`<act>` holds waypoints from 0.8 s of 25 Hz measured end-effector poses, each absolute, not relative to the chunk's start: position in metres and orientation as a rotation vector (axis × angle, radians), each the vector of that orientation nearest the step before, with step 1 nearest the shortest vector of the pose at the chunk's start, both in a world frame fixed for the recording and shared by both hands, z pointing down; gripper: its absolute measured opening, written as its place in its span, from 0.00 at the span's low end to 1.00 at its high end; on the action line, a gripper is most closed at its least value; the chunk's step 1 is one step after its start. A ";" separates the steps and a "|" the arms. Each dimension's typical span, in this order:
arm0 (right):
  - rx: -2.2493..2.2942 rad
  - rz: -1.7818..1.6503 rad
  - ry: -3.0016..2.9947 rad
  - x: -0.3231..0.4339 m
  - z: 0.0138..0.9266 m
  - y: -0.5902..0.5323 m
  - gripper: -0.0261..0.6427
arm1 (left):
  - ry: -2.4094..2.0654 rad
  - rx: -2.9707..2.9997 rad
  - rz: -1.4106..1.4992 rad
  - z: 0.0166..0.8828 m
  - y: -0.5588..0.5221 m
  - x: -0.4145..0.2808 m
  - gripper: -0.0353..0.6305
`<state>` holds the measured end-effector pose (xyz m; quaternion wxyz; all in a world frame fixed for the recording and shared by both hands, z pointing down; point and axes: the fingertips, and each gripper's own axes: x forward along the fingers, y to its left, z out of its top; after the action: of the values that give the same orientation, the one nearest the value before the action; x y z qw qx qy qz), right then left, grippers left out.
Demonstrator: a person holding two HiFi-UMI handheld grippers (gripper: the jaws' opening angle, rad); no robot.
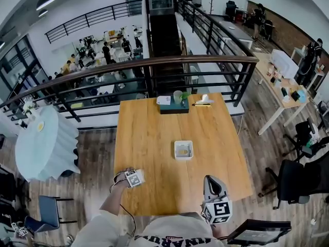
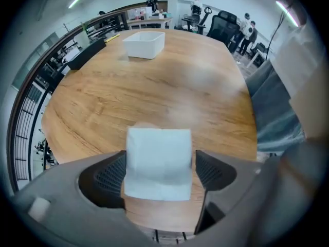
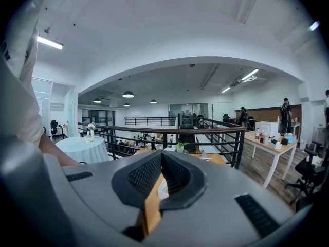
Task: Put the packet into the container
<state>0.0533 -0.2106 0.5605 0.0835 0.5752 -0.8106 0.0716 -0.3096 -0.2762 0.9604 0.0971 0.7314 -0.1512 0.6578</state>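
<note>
Nearest the camera, the person's pale shirt point(image 1: 175, 231) carries dark block lettering. It is cut off by the frame edge and I cannot read it with confidence.

The right gripper point(image 3: 161, 159) is held level over the table's near right edge. Its jaws are clenched tip to tip with nothing between them. Its marker cube point(image 1: 218, 210) shows a black-and-white square code, not readable text.

The left gripper point(image 2: 160, 156) points straight down over the near left part of the wooden table point(image 1: 154, 127). Its jaws are released and stand wide. The packet point(image 2: 158, 164) lies flat on the wood between them and is not gripped. The left pad point(image 2: 110, 173) sits right at the packet's edge, and a sliver of table shows before the right pad. The packet's upper face is plain white with a faint fold line, and no print is visible on it.

At mid-table, well apart from the packet, stands the white square container point(image 2: 145, 48), open at the top. The head view shows something yellowish inside, too small to identify.

At the table's far edge sits a dark tray point(image 1: 174, 108) with a pale cup point(image 1: 177, 96) and small items. Any labels there are too small to read.

Beyond the table a dark railing point(image 1: 154, 62) curves around the mezzanine. To the left is a round table with a pale cloth point(image 1: 46, 143). To the right are desks and a black office chair point(image 1: 295, 181).
</note>
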 end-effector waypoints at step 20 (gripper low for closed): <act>1.720 0.215 -2.424 0.058 0.560 -0.209 0.05 | -0.437 2.145 2.041 0.963 -0.277 -0.312 0.56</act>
<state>0.0577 -0.2087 0.5603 0.0807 0.5752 -0.8108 0.0719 -0.3121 -0.2772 0.9634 0.0741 0.7148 -0.1456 0.6800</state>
